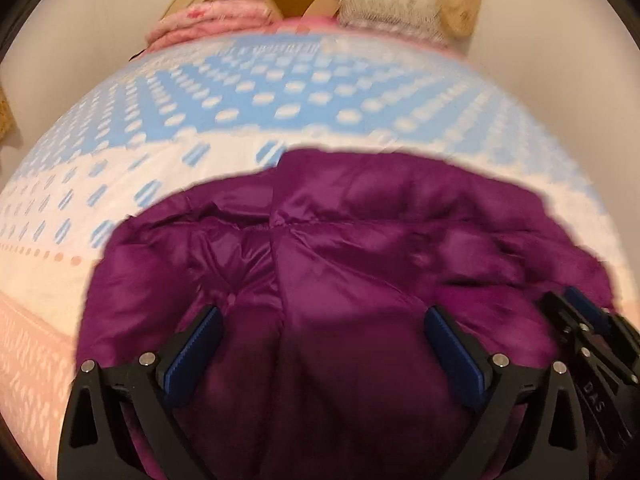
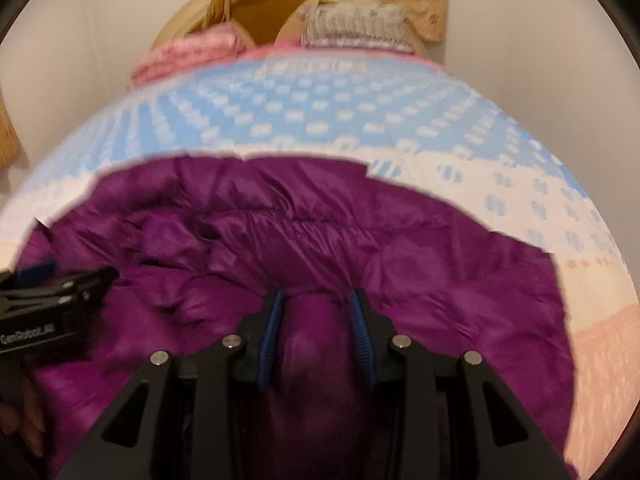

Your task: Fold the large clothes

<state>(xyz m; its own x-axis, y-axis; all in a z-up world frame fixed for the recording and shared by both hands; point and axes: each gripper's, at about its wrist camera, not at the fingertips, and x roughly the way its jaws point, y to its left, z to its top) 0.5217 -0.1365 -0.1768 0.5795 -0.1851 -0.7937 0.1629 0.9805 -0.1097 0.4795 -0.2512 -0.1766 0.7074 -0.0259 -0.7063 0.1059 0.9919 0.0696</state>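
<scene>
Hovering over a purple puffer jacket spread on a bed with a blue-and-white dotted bedspread, the left tool stands with its jaws wide apart, blue-padded fingers straddling a broad swell of quilted fabric but pinching none of it. From the left wrist view the jacket's central seam runs up between the fingers, and the right tool shows at the lower right edge, close beside and low on the same hem. The step in hand looks like taking hold of the jacket's near edge to carry it over in a fold; doing it well likely calls for the left tool to close on a comparable bunch of the slippery, puffy shell, level with its partner, so both sides lift evenly and the fold line stays straight. The right wrist view supplies what the first cannot: the right tool is drawn narrow around a roll of purple fabric, its pads pressing in from both sides. The left tool enters here at the left margin, its opening hard to judge from this angle. Folded pink cloth and a grey knit lie by the wooden headboard beyond.
</scene>
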